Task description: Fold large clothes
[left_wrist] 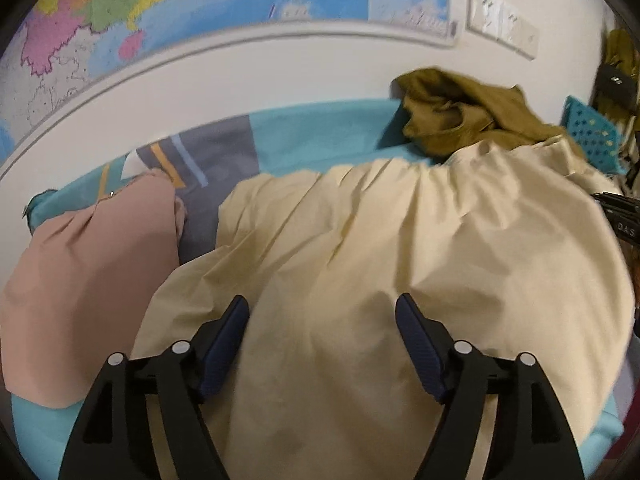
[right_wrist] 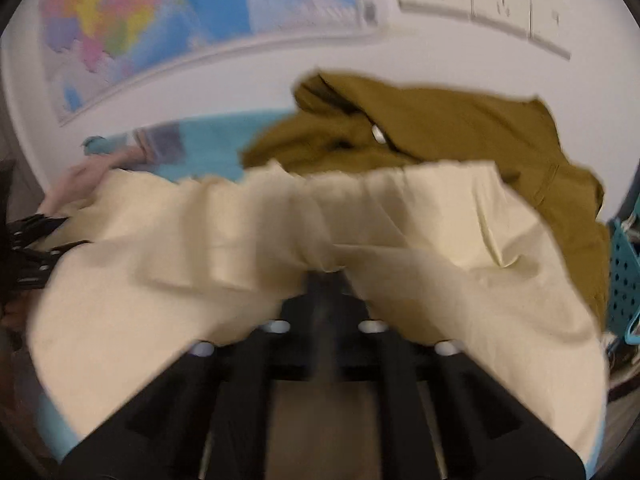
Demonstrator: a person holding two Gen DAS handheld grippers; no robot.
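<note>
Very little lettering reaches me here. In my left wrist view I read the white capitals "DAS" on a black part (left_wrist: pixel 625 227) at the right edge of the frame, just past the cream cloth; the letters run off the edge, so I cannot say whether the word goes on. The wall map (left_wrist: pixel 168 12) carries fine print, but it is too small and too blurred for me to read in either view. In my right wrist view I find nothing legible at all.
</note>
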